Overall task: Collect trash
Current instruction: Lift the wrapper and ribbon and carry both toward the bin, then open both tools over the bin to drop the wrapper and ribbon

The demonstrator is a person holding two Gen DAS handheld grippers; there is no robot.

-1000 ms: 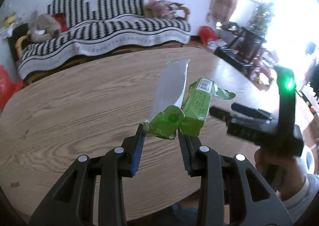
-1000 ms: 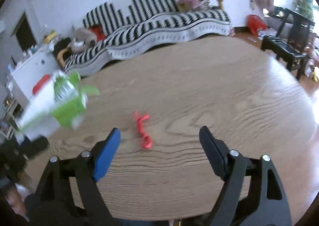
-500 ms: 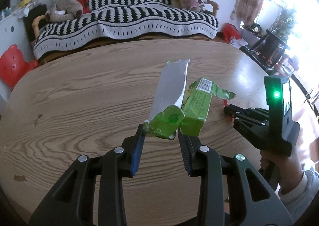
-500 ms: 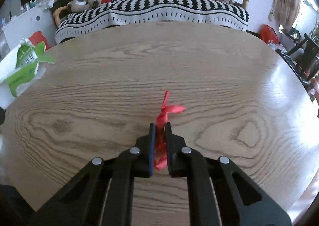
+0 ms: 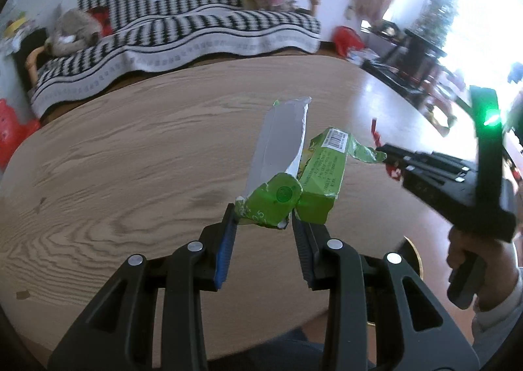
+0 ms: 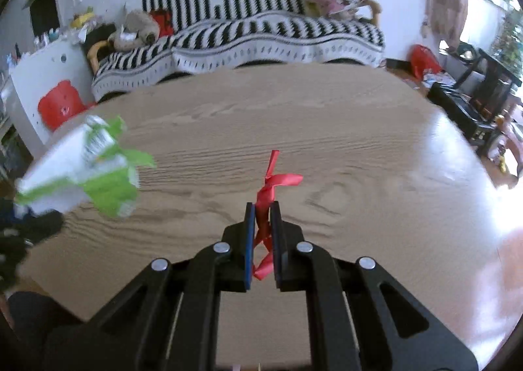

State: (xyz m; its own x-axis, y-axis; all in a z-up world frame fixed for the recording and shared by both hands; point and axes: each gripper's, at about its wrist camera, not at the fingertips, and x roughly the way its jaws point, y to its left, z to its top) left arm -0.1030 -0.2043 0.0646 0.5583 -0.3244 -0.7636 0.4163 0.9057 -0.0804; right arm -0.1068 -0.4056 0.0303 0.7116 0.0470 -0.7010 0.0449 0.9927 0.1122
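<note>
A crumpled green wrapper [image 5: 287, 184] with a silver inside and a barcode is pinched in my left gripper [image 5: 263, 223], held above the wooden table [image 5: 130, 155]. In the right wrist view the same green wrapper [image 6: 85, 171] shows blurred at the left. My right gripper [image 6: 263, 207] is shut on a red ribbon [image 6: 271, 181] whose ends stick out above and below the pads, clear of the table [image 6: 359, 148]. From the left wrist view, the right gripper [image 5: 384, 158] sits at the right with a hand [image 5: 470, 256] on its handle, and the red ribbon [image 5: 376, 135] pokes out at its tip.
A sofa with a black-and-white striped cover [image 6: 261, 34] stands behind the table. A white cabinet with a red sticker [image 6: 62, 106] is at the left. Dark chairs [image 6: 474, 89] and red bags [image 6: 425, 60] lie to the right near a bright window.
My right gripper went from open above the red ribbon on the table to shut on it, then lifted it. The left gripper kept its hold on the green wrapper.
</note>
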